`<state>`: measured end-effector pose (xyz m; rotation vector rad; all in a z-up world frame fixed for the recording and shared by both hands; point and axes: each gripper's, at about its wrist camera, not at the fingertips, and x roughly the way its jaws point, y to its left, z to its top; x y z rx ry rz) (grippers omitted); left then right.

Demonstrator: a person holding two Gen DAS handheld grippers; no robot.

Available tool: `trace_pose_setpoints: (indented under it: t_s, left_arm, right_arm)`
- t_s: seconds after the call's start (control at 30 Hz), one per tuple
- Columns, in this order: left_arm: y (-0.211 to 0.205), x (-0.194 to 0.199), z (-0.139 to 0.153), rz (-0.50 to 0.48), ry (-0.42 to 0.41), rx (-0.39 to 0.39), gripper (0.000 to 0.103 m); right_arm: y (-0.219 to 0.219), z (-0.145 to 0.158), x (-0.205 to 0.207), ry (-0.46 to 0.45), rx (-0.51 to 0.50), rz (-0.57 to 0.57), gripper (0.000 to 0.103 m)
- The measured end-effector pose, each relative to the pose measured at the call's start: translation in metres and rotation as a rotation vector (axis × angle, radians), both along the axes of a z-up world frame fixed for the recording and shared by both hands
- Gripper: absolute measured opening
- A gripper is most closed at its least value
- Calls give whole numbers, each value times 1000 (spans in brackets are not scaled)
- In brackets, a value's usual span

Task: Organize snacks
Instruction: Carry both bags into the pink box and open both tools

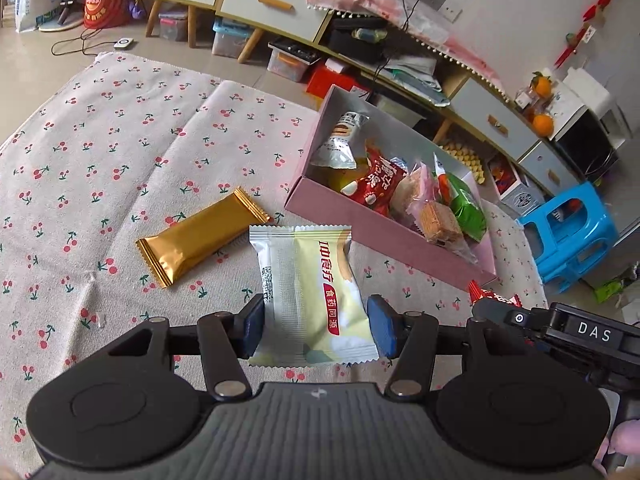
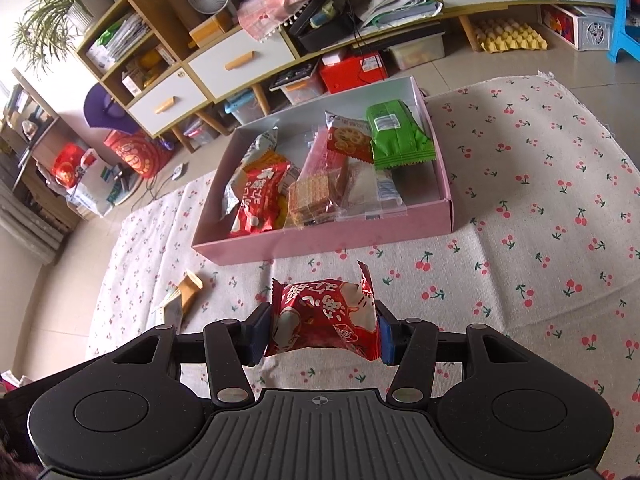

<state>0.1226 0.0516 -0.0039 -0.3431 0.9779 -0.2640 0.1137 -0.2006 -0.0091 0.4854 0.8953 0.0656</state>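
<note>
My left gripper is shut on a pale yellow-and-white snack packet and holds it over the cherry-print cloth. A gold wrapped bar lies on the cloth just left of it. My right gripper is shut on a red snack packet, in front of the pink box. The pink box holds several snacks: a red packet, wafers, a green packet. The right gripper's body shows at the right of the left wrist view.
A gold bar and a pale packet lie on the cloth left of my right gripper. Low cabinets with drawers and storage bins line the far wall. A blue plastic stool stands beyond the box.
</note>
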Motion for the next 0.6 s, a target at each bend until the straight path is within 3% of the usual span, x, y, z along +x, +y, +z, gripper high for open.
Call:
trace_pose_setpoints:
  t_s: [0.17, 0.6]
  left_arm:
    - [-7, 8, 6, -2, -15, -9, 51]
    - [-36, 68, 23, -82, -100, -9, 51]
  right_arm:
    - [-9, 6, 9, -4, 56, -36, 52]
    - [-36, 19, 75, -59, 64, -98, 52]
